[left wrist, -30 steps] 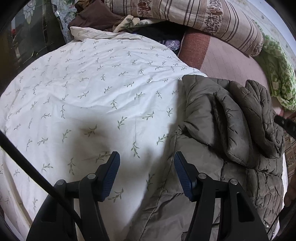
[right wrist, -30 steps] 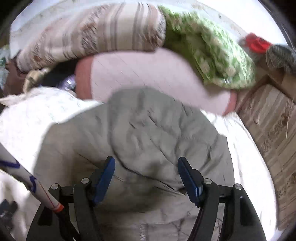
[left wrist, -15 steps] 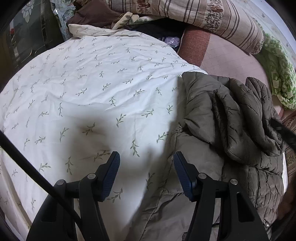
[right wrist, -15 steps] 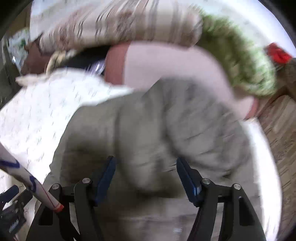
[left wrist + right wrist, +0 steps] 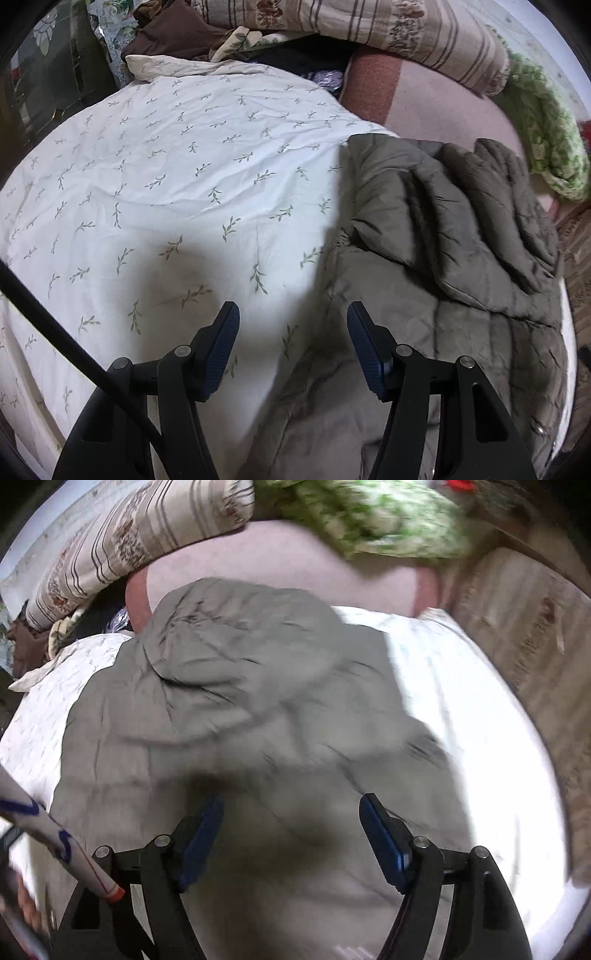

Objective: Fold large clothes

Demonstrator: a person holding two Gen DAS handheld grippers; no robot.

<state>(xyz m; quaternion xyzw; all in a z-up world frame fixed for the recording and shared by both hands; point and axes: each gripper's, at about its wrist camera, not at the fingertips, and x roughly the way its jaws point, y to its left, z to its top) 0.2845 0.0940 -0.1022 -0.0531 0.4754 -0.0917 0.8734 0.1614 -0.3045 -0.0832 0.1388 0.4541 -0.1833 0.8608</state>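
An olive-grey quilted puffer jacket (image 5: 436, 258) lies on the white leaf-print bed sheet (image 5: 166, 192), at the right in the left wrist view, with a part folded over its top. In the blurred right wrist view the jacket (image 5: 236, 701) fills the middle. My left gripper (image 5: 291, 325) is open and empty, hovering over the sheet at the jacket's left edge. My right gripper (image 5: 291, 819) is open and empty, hovering over the jacket's lower part.
A striped floral pillow (image 5: 369, 26), a pink blanket (image 5: 436, 107) and a green patterned cloth (image 5: 546, 129) lie at the head of the bed. Brown clothes (image 5: 173, 33) are piled at the back left. A wooden floor (image 5: 524, 635) lies right of the bed.
The left gripper has barely moved, and no dark object shows at its right edge any more. The right wrist view has swung quickly and shows more of the sheet on the right. Both grippers stay open.
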